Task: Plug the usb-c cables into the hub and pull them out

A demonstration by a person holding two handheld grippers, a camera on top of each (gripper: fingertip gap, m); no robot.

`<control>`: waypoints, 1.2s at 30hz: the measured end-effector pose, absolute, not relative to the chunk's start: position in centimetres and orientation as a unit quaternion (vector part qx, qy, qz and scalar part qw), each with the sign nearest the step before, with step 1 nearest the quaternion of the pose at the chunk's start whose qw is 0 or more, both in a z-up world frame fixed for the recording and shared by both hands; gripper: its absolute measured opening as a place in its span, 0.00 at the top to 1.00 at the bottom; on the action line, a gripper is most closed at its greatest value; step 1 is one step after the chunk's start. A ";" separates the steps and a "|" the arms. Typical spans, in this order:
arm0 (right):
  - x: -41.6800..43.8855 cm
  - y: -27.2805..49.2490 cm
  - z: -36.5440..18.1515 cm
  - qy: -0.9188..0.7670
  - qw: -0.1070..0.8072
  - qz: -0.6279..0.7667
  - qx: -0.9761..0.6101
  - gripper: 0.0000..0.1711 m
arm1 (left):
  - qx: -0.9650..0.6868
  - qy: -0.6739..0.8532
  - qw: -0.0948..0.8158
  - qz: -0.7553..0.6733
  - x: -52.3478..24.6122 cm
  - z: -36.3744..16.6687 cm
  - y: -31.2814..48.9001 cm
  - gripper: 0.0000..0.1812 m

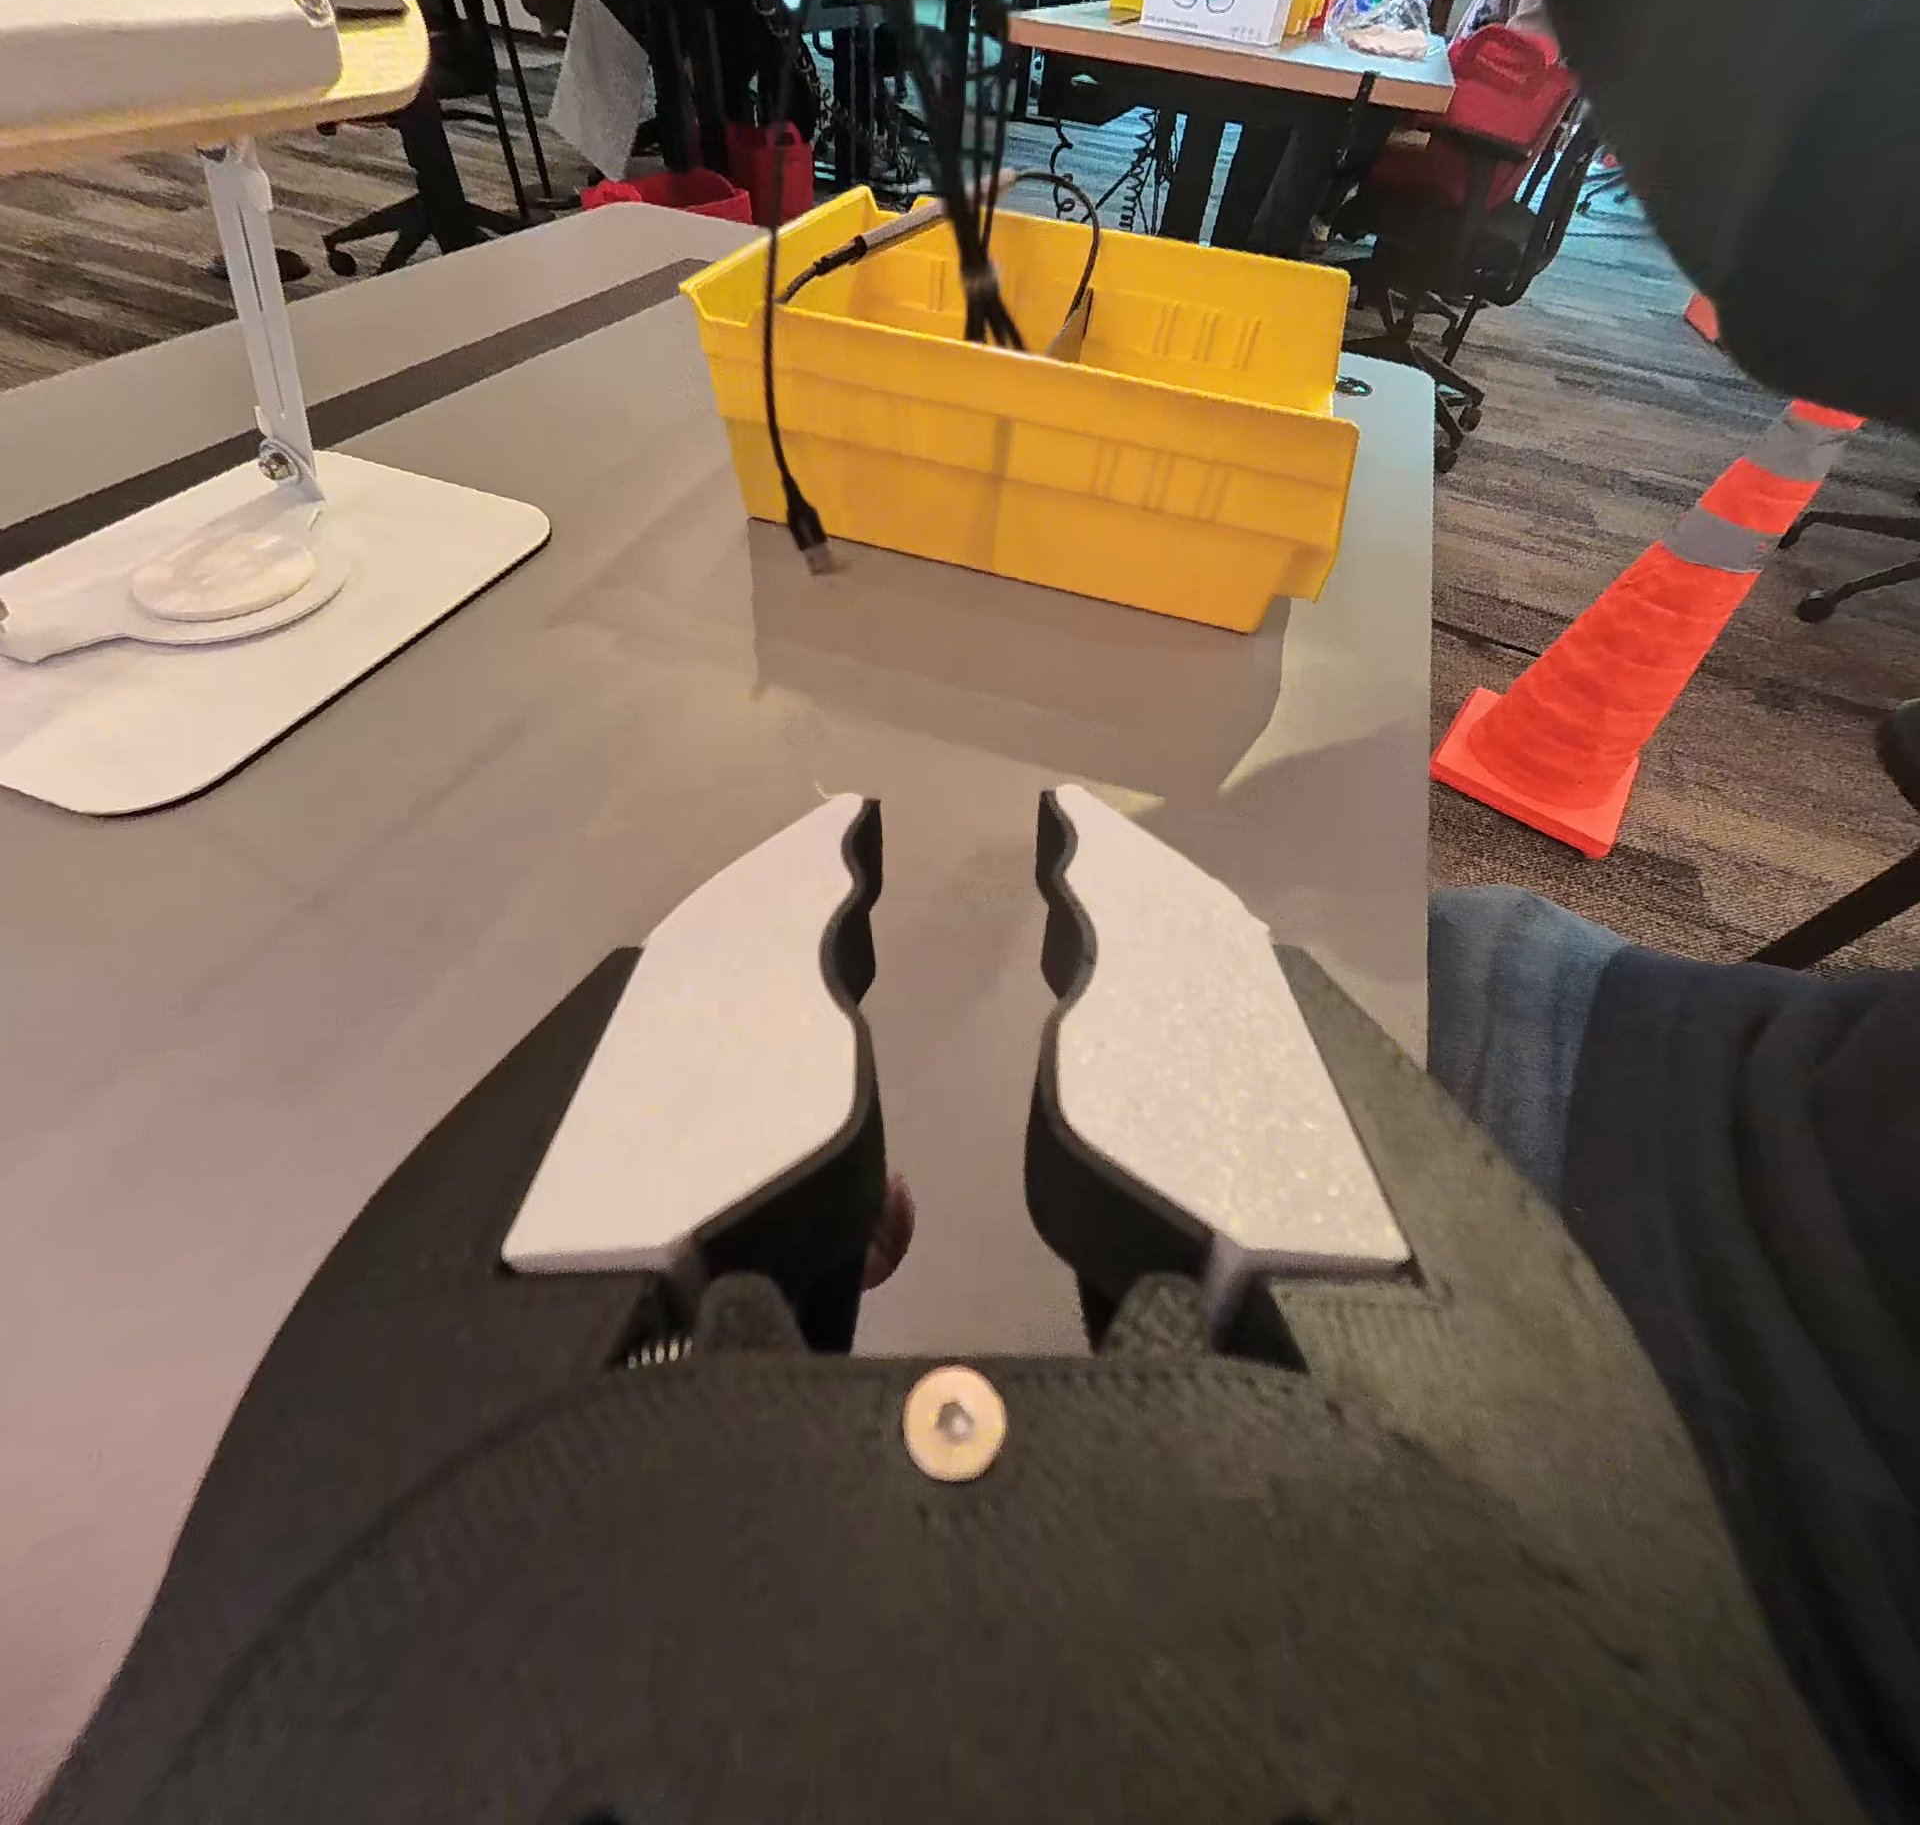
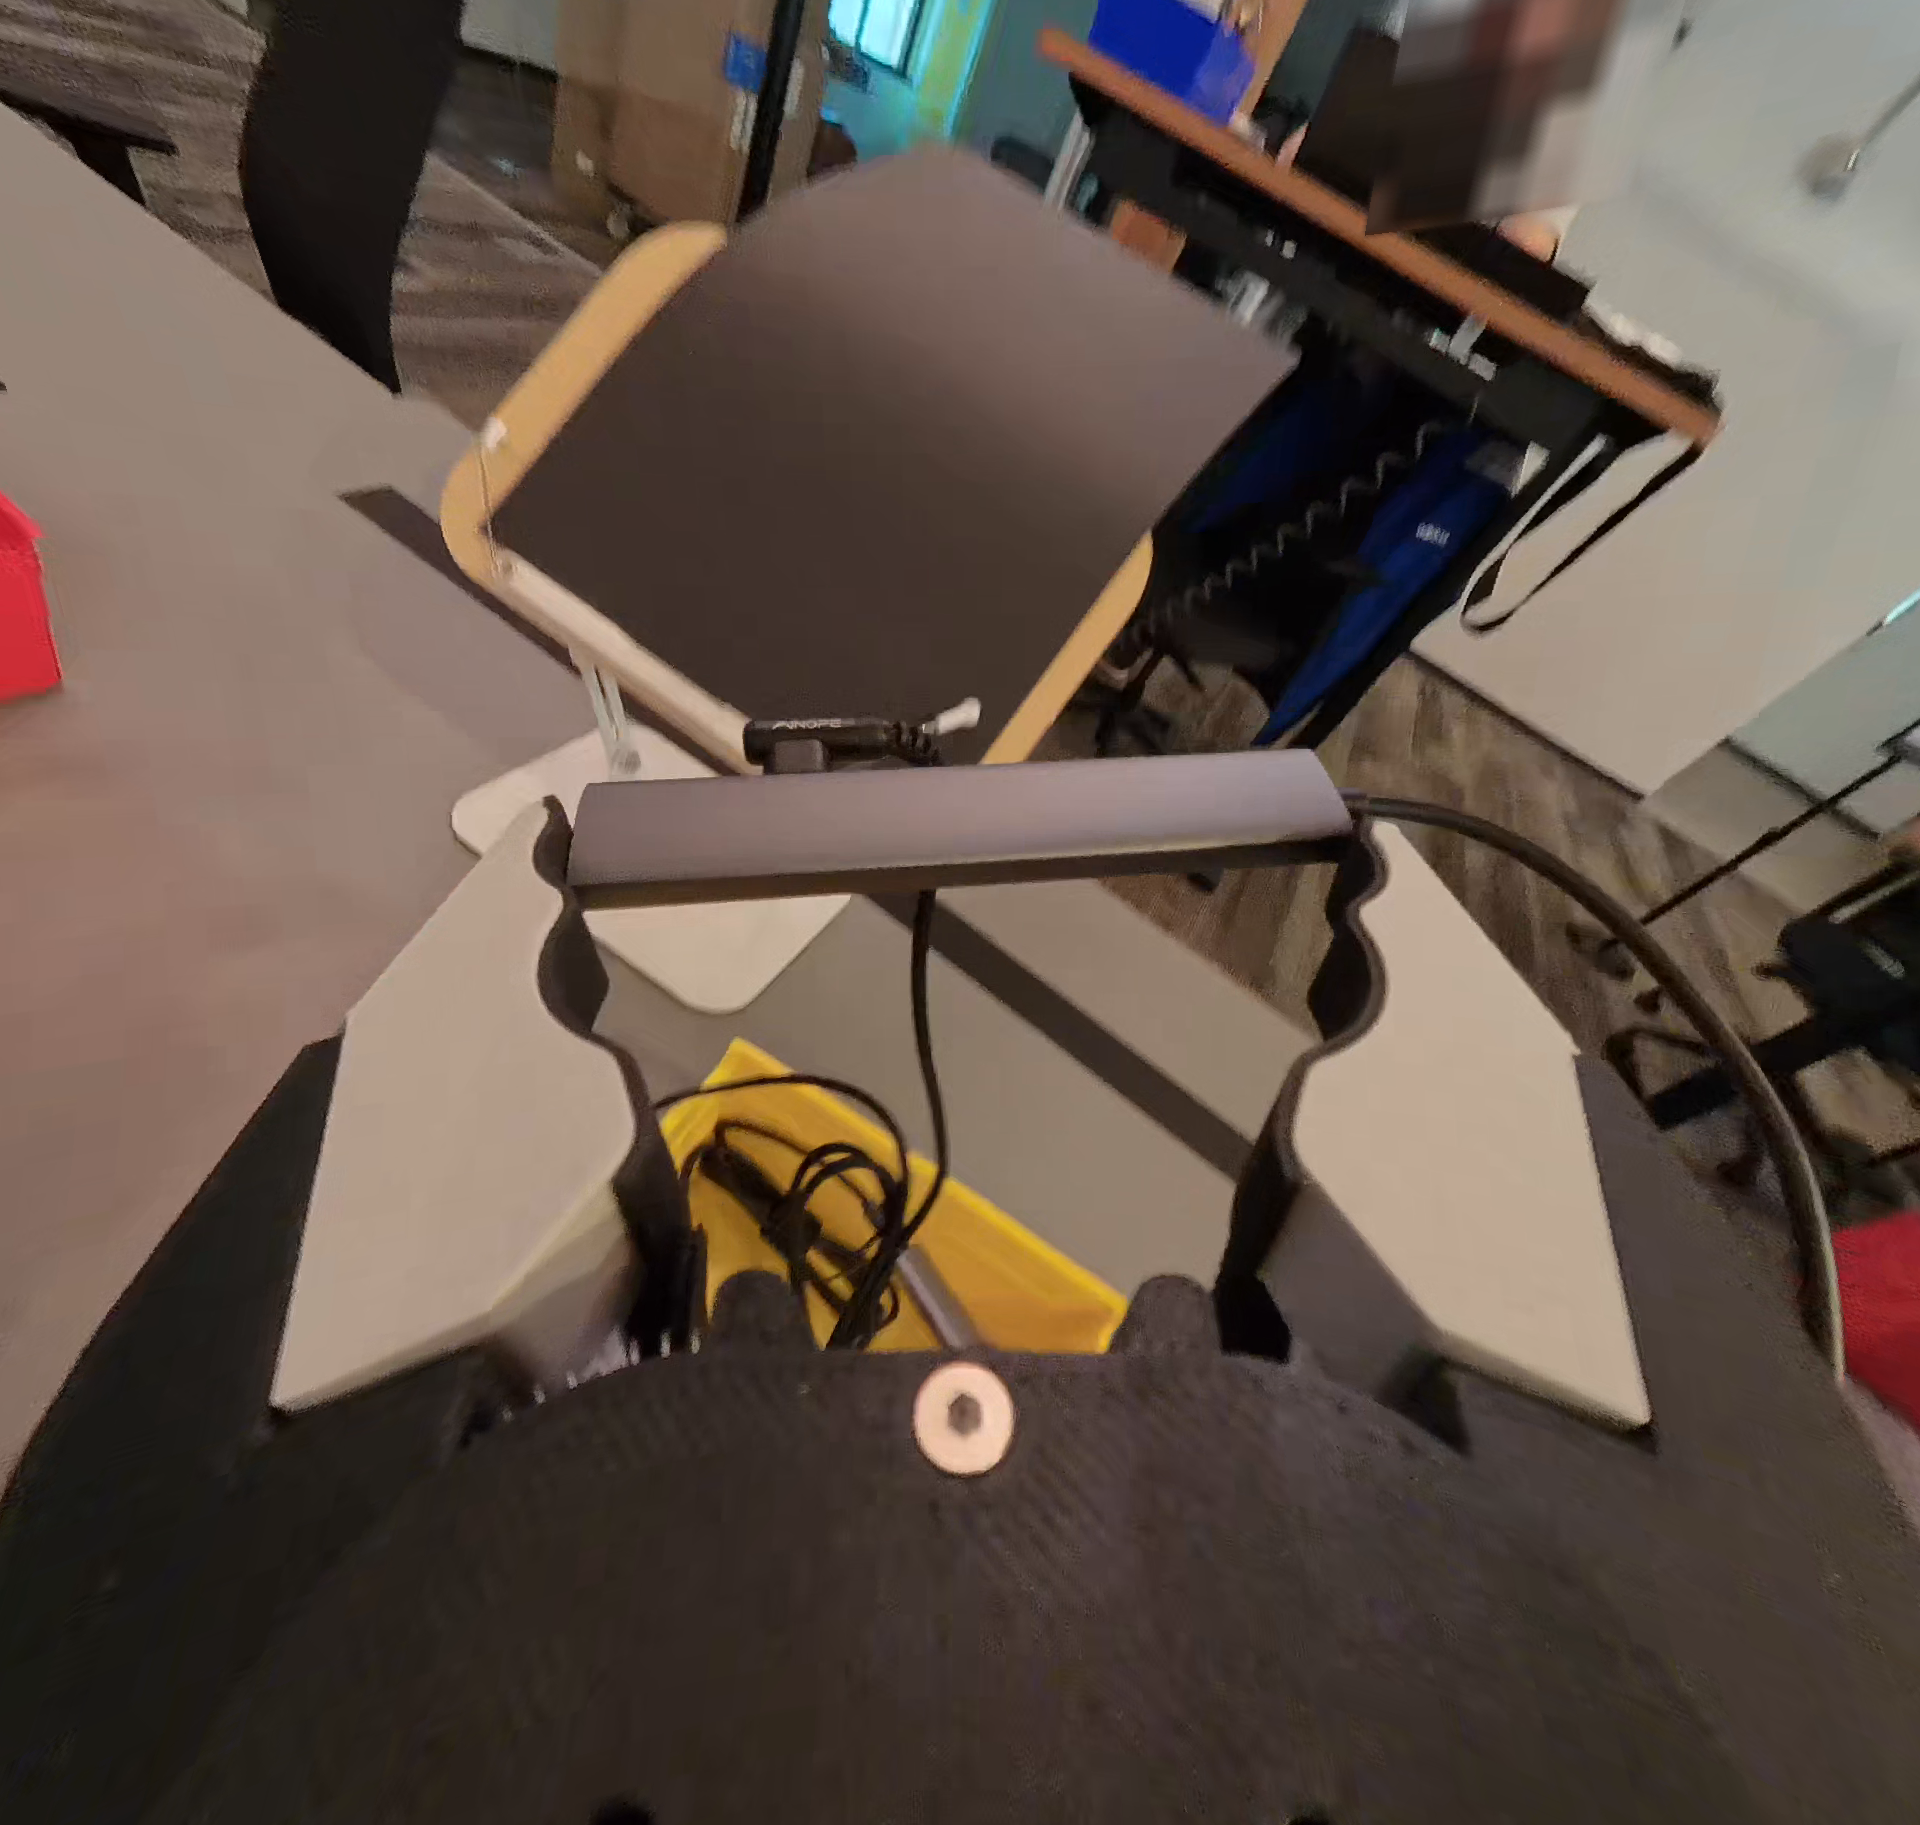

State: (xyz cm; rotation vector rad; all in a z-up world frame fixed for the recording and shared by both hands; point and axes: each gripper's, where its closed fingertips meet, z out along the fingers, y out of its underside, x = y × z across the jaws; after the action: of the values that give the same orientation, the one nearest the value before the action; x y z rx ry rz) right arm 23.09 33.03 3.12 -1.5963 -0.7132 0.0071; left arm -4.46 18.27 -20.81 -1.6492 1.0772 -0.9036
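Note:
My right gripper (image 2: pixel 958 840) is shut on a dark grey hub (image 2: pixel 956 825), held end to end between its fingertips, in the air above a yellow bin (image 2: pixel 997 1266). The hub's own cable (image 2: pixel 1621 944) curves off its right end. A black plug (image 2: pixel 800 736) sits against the hub's far side. A thin black cable (image 2: pixel 925 996) hangs from the hub into the bin's tangle of cables. In the left wrist view the cables (image 1: pixel 971 217) rise from the bin (image 1: pixel 1039 466). One braided cable's plug (image 1: pixel 814 547) rests on the table. My left gripper (image 1: pixel 956 819) is open and empty, low over the table in front of the bin.
A white stand (image 1: pixel 249 622) with a tilted dark-topped board (image 2: pixel 862 466) stands left of the bin on the grey table (image 1: pixel 520 944). An orange cone (image 1: pixel 1621 653) is on the floor at the right. A person's leg (image 1: pixel 1517 1006) is at the table's right edge. A red object (image 2: pixel 21 601) sits far left.

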 end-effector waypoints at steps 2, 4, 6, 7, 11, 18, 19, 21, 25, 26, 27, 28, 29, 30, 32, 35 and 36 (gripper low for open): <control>24.1 33.4 -0.2 -0.299 0.623 0.011 -0.723 0.19 | -0.674 0.441 0.466 -0.367 -4.4 -21.0 18.2 0.84; 25.5 33.8 -3.4 -0.286 0.599 0.009 -0.748 0.20 | -0.674 0.444 0.465 -0.364 -4.3 -21.1 18.1 0.84; 27.1 34.1 -6.5 -0.283 0.568 -0.011 -0.773 0.20 | -0.674 0.448 0.464 -0.360 -4.3 -21.1 18.1 0.84; 27.7 34.1 -7.9 -0.283 0.555 -0.016 -0.782 0.19 | -0.675 0.449 0.463 -0.359 -4.2 -21.2 18.0 0.84; 29.1 33.8 -13.9 -0.301 0.476 -0.038 -0.826 0.20 | -0.676 0.455 0.458 -0.355 -3.9 -21.6 17.9 0.84; 29.7 33.7 -21.2 -0.322 0.393 -0.057 -0.859 0.74 | -0.674 0.472 0.451 -0.346 -3.4 -22.2 17.3 0.84; 29.8 33.6 -22.0 -0.317 0.376 -0.047 -0.870 0.69 | -0.674 0.474 0.451 -0.344 -3.3 -22.2 17.2 0.84; 29.8 33.0 -23.1 -0.330 0.341 -0.037 -0.879 0.68 | -0.673 0.477 0.450 -0.342 -3.4 -22.2 17.1 0.84; 29.6 31.1 -23.1 -0.366 0.296 -0.036 -0.882 0.63 | -0.672 0.481 0.449 -0.340 -3.4 -22.3 17.2 0.84; 29.9 30.8 -23.0 -0.367 0.284 -0.042 -0.885 0.61 | -0.672 0.481 0.448 -0.340 -3.4 -22.4 17.2 0.84; 30.3 30.4 -23.0 -0.372 0.270 -0.052 -0.887 0.58 | -0.673 0.482 0.447 -0.340 -3.4 -22.5 17.2 0.84; 30.8 29.9 -23.0 -0.379 0.254 -0.065 -0.888 0.58 | -0.673 0.482 0.446 -0.340 -3.4 -22.6 17.2 0.84; 31.3 29.3 -23.0 -0.385 0.236 -0.075 -0.889 0.57 | -0.673 0.484 0.445 -0.340 -3.4 -22.7 17.2 0.84; 31.6 28.9 -22.9 -0.392 0.221 -0.081 -0.889 0.56 | -0.673 0.484 0.444 -0.340 -3.3 -22.8 17.1 0.84; 31.9 28.5 -22.3 -0.400 0.218 -0.087 -0.886 0.58 | -0.673 0.487 0.441 -0.339 -3.3 -22.9 17.1 0.84; 31.1 28.4 -20.8 -0.400 0.243 -0.066 -0.881 0.68 | -0.673 0.490 0.441 -0.336 -3.4 -23.0 17.0 0.84; 31.2 28.6 -20.4 -0.395 0.253 -0.070 -0.881 0.69 | -0.673 0.491 0.441 -0.334 -3.4 -22.8 17.0 0.84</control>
State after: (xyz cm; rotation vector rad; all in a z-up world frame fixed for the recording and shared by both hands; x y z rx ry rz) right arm 31.17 28.56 -20.35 -2.3943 -1.0726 -0.1916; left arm -3.38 16.98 -22.85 -1.6694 1.2198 -0.8286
